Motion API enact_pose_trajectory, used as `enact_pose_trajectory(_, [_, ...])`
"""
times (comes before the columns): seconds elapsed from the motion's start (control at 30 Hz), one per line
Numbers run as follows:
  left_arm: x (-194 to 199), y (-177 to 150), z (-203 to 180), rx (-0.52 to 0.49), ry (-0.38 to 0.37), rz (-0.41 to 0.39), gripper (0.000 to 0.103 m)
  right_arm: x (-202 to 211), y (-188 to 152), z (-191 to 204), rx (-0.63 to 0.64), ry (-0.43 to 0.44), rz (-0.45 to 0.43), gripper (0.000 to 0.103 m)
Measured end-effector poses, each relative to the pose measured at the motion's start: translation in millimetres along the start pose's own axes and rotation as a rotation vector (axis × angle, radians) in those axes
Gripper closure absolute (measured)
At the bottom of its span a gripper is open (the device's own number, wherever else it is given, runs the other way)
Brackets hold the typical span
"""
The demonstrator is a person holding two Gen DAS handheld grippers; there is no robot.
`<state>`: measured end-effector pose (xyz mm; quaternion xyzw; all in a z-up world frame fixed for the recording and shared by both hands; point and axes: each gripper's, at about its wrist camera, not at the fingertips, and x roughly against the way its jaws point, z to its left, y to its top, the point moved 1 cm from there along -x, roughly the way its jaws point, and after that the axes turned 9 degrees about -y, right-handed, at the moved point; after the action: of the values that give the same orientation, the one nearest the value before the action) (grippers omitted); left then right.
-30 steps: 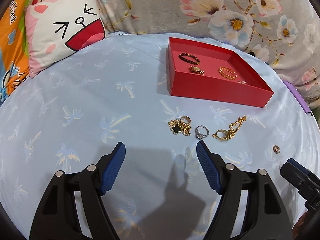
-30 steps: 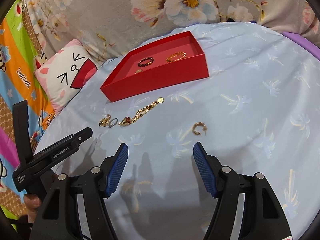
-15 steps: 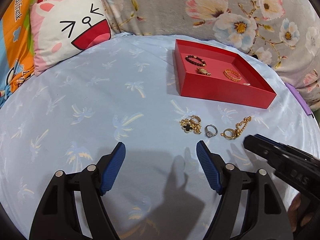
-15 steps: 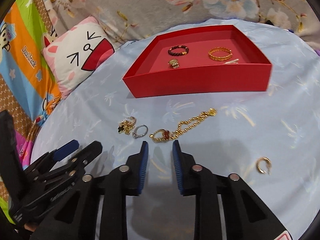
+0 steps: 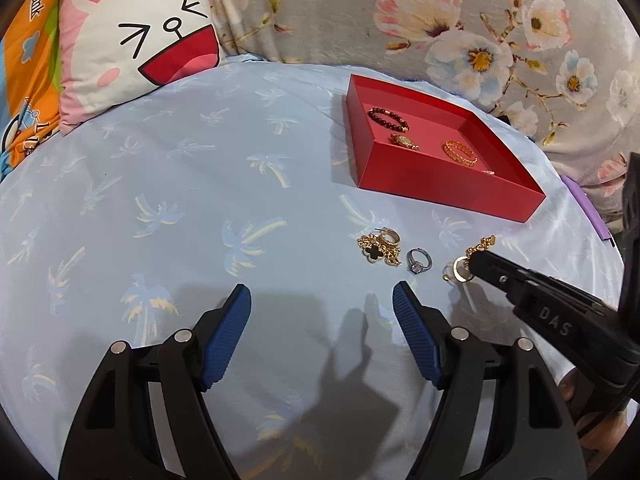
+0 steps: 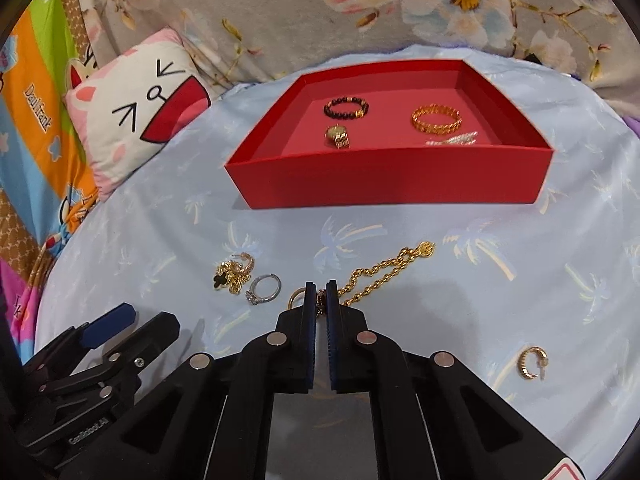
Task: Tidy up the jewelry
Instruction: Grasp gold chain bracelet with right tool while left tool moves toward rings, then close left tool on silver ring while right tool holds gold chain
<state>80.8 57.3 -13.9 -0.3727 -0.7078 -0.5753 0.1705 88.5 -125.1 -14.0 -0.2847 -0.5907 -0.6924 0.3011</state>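
Note:
A red tray (image 6: 392,182) (image 5: 444,184) at the back holds a dark bead bracelet (image 6: 346,106), a gold watch (image 6: 337,136), a gold bangle (image 6: 436,118) and a silver piece (image 6: 452,139). On the blue cloth lie a gold chain bracelet (image 6: 384,276), a silver ring (image 6: 264,288), a black-clover gold cluster (image 6: 234,274) and a gold hoop earring (image 6: 532,362). My right gripper (image 6: 320,294) (image 5: 476,266) is shut on the near end of the chain bracelet, at the cloth. My left gripper (image 5: 322,320) is open and empty, short of the ring (image 5: 419,261).
A cat-face pillow (image 5: 140,40) lies at the back left. Floral fabric (image 5: 440,20) rises behind the tray. A purple strip (image 5: 588,208) lies at the cloth's right edge. Colourful cartoon bedding (image 6: 36,140) is on the left.
My right gripper moved forward and left to the chain bracelet, closing from wide open to shut on its near end. My left gripper stayed open and barely moved.

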Motion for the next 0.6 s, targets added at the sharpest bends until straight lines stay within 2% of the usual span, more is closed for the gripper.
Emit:
enact_pose_trajectory(0.2, [0, -1, -18, -0.048, -0.022, 0.003, 0.034, 30, -5, -15, -0.043, 0.016, -0.059, 0.099])
enact_pose_trajectory(0.27, [-5, 1, -28, -0.065, -0.047, 0.021, 0.041, 39, -8, -22, -0.06, 0.018, -0.065, 0.099])
enact_pose_trajectory(0.33, [-10, 4, -38, -0.078, -0.066, 0.035, 0.044, 47, -10, -31, -0.092, 0.037, -0.076, 0.099])
enact_pose_trajectory(0.6, [-18, 3, -55, -0.092, -0.086, 0.048, 0.044, 58, -19, -73, -0.193, 0.008, -0.077, 0.098])
